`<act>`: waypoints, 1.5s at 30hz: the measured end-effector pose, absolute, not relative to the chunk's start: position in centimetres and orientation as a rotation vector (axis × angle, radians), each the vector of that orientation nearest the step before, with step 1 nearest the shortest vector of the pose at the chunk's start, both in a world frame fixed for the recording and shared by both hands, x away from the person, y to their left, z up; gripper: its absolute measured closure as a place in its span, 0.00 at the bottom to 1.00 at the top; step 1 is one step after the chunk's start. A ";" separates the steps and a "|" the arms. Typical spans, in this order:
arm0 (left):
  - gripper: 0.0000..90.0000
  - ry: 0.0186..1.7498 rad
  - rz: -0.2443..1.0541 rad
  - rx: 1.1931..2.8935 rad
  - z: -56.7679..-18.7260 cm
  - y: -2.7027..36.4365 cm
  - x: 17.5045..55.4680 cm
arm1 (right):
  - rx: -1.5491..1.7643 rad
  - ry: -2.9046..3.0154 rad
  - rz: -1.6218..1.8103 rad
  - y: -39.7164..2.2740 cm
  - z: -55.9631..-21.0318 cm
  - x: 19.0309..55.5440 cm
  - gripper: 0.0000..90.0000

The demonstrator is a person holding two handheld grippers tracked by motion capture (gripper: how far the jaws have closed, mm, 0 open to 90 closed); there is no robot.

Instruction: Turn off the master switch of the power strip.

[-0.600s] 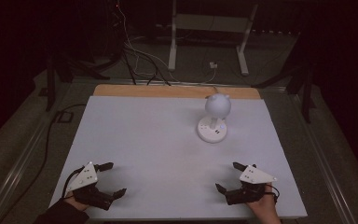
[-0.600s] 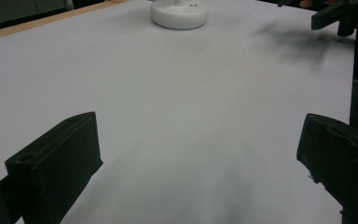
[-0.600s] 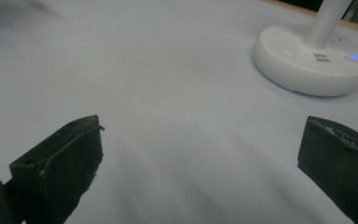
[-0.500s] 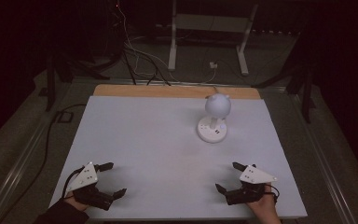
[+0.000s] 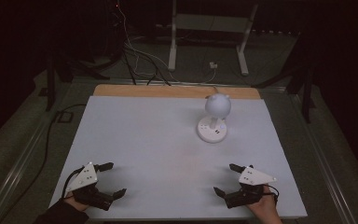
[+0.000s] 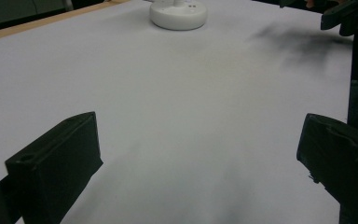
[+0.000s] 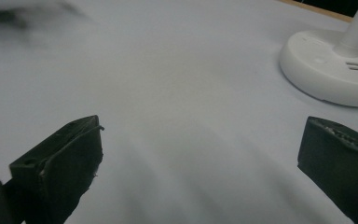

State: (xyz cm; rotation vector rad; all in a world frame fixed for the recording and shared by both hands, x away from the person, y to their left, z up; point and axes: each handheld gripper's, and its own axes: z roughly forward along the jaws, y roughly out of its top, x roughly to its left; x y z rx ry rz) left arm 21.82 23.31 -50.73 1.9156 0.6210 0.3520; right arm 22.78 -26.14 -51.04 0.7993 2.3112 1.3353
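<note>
My left tool (image 5: 107,179) rested at the near left corner of the white table (image 5: 144,135), its jaws spread wide with only bare tabletop between them. Farther back and right of centre stood the small white lamp (image 5: 216,116), upright on its round base, well apart from both tools. My right tool (image 5: 228,179) sat at the near right edge, jaws likewise wide apart and holding nothing, the lamp's base ahead of it.

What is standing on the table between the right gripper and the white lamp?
Nothing visible. Bare white table lies between the right gripper, with its jaws open, and the white lamp, which stands further back.
</note>
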 end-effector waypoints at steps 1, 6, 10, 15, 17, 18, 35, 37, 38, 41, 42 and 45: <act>0.00 0.620 0.350 1.915 -50.7 23.3 21.8 | 0.794 2.337 1.328 -26.0 -51.1 22.8 0.00; 0.00 0.618 0.347 1.915 -50.7 23.3 21.8 | 0.770 2.365 1.329 -25.6 -50.9 22.7 0.00; 0.00 0.618 0.345 1.914 -50.7 23.3 21.8 | 0.763 2.385 1.337 -25.3 -50.7 22.6 0.00; 0.00 0.617 0.343 1.916 -50.8 23.3 21.8 | 0.753 2.427 1.344 -25.0 -50.5 22.5 0.00; 0.00 0.615 0.339 1.917 -50.8 23.3 21.8 | 0.757 2.434 1.355 -24.8 -50.4 22.5 0.00; 0.00 0.615 0.340 1.917 -50.8 23.3 21.8 | 0.755 2.439 1.365 -24.7 -50.1 22.5 0.00; 0.00 0.621 0.331 1.912 -50.8 23.4 21.8 | 0.768 2.447 1.441 -24.1 -47.0 23.1 0.00; 0.00 0.621 0.333 1.912 -50.8 23.3 21.8 | 0.769 2.445 1.444 -24.1 -46.8 23.2 0.00; 0.00 0.620 0.332 1.913 -50.8 23.4 21.8 | 0.767 2.443 1.451 -24.1 -46.7 23.3 0.00; 0.00 0.621 0.331 1.911 -50.8 23.3 21.8 | 0.760 2.437 1.467 -24.0 -46.0 23.6 0.00; 0.00 0.621 0.330 1.912 -50.8 23.3 21.8 | 0.760 2.437 1.467 -24.0 -46.0 23.6 0.00; 0.00 0.619 0.330 1.913 -50.8 23.3 21.8 | 0.756 2.435 1.476 -24.0 -45.5 23.9 0.00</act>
